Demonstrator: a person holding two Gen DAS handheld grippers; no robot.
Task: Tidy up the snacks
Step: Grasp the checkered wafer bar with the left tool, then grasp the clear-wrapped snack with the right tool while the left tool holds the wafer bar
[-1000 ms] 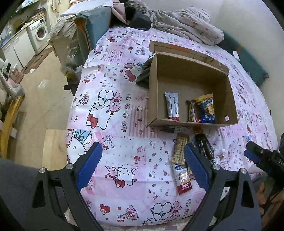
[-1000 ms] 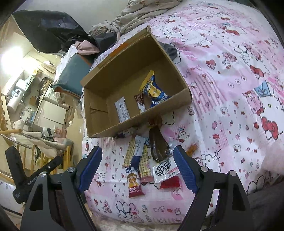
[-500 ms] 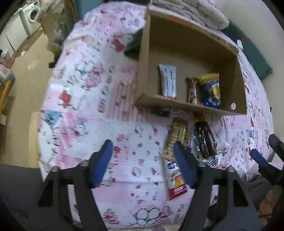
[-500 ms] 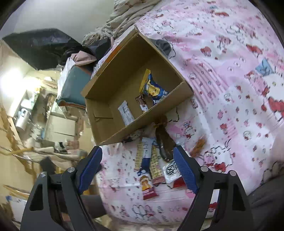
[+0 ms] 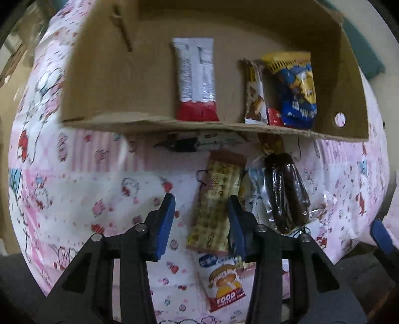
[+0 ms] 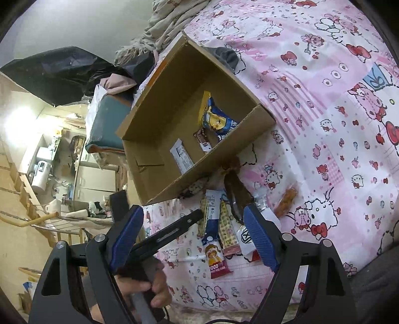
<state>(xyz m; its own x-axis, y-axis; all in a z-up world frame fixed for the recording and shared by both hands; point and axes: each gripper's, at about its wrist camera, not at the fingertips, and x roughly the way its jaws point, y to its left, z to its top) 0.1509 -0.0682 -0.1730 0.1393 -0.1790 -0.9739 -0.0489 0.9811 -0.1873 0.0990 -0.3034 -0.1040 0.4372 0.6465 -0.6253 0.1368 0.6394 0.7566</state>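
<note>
A cardboard box lies on the pink patterned bed cover and holds a white-and-red bar, a brown bar and a blue-and-yellow bag. In front of it lie loose snacks: a yellow checked wafer pack, a dark chocolate roll and a red "FOOD" cake pack. My left gripper is open, its jaws either side of the wafer pack's near end. My right gripper is open and empty, held above the snack pile. The box also shows in the right wrist view.
An orange snack lies apart on the cover, right of the pile. Crumpled bedding and a black bag lie behind the box. The bed edge drops off to a room with cabinets on the left.
My left gripper has moved forward and down toward the snacks and narrowed its opening around the wafer pack. The right gripper has stayed about where it was, above the pile.
</note>
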